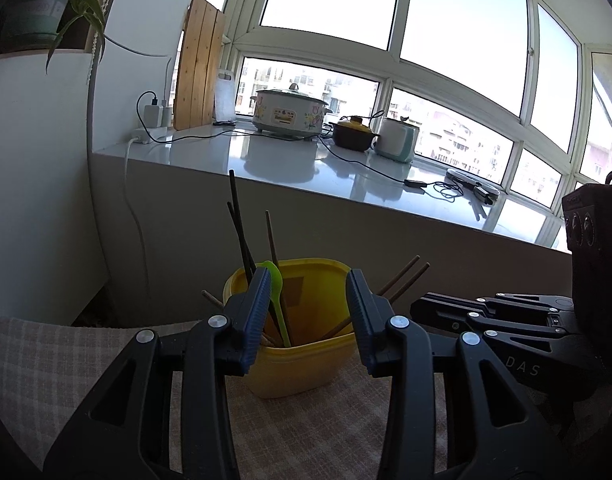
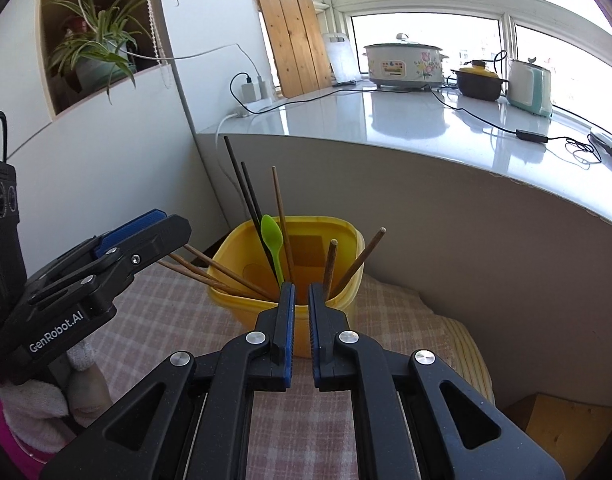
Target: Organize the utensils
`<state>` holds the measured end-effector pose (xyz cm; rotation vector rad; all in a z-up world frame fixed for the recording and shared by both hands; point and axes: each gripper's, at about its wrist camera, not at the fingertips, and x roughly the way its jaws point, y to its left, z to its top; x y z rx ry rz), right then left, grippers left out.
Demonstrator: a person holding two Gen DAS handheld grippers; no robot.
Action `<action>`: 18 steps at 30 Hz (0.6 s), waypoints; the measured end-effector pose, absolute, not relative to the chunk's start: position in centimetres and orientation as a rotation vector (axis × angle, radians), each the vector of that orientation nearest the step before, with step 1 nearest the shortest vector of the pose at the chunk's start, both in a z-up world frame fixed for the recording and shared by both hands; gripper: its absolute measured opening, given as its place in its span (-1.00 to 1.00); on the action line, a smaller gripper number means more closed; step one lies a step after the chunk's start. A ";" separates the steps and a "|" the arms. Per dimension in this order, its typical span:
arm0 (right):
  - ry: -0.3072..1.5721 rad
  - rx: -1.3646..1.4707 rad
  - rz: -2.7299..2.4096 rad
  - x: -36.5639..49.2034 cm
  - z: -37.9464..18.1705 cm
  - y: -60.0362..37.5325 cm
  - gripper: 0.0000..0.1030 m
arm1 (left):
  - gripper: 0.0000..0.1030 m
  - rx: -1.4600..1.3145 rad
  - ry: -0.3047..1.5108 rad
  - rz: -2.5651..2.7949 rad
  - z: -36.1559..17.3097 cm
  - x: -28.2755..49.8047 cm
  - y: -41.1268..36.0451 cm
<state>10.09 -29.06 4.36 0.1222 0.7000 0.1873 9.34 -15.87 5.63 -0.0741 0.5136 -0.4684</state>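
A yellow plastic tub [image 1: 306, 364] [image 2: 242, 304] stands on a checked cloth and holds several wooden and dark chopsticks [image 2: 282, 220] and a green spoon [image 1: 274, 280] [image 2: 272, 236]. My left gripper [image 1: 307, 280] is open and empty, its jaws level with the tub's near rim on either side. It also shows from the side in the right wrist view [image 2: 146, 228]. My right gripper [image 2: 301, 292] is nearly closed with a narrow gap, empty, just in front of the tub. It shows at the right in the left wrist view [image 1: 421, 308].
The checked cloth [image 2: 166, 320] covers a cushioned seat. Behind it a white counter [image 2: 385, 120] carries a slow cooker [image 2: 403, 64], a dark pot [image 2: 479, 82], a white-green appliance [image 2: 529, 88] and cables. A wooden board [image 2: 294, 36] leans at the window. A plant [image 2: 94, 48] sits on a shelf at the left.
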 end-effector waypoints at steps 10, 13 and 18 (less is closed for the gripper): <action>0.647 0.121 0.138 7.9 4.5 -29.3 -0.65 | 0.20 -0.053 0.536 -0.458 5.0 6.1 -15.0; 0.641 0.117 0.121 7.5 4.3 -29.4 -0.63 | 0.34 -0.044 0.537 -0.446 4.9 5.3 -14.9; 0.632 0.115 0.088 6.9 3.9 -29.8 -0.57 | 0.69 -0.027 0.531 -0.420 5.0 4.3 -14.7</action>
